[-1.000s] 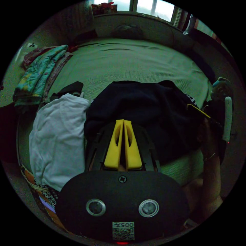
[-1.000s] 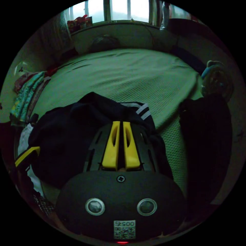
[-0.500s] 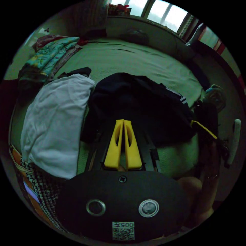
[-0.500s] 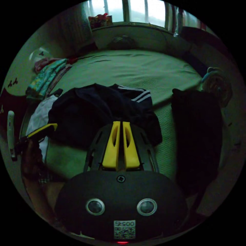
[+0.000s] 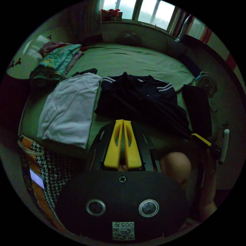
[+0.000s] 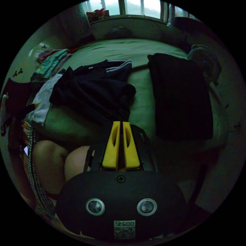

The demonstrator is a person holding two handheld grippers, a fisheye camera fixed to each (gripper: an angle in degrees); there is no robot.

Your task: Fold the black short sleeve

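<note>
Fingers (image 5: 120, 146) on my left gripper (image 5: 123, 122) clenched, nothing between them; right gripper (image 6: 118, 124) the same, empty. Black short sleeve (image 5: 139, 98) lies rumpled on the green bed (image 5: 138, 61) just past both grippers, striped shoulders toward the window. White garment (image 5: 69, 110) touches its left edge; folded dark garment (image 6: 179, 94) lies to its right.

Rumpled black short sleeve (image 5: 139, 100) with white-striped shoulders, flat on green bed (image 5: 133, 59).

I see a dim room: a green-sheeted bed (image 5: 143, 61) fills the middle, with bright windows (image 5: 153, 12) at twelve o'clock.
</note>
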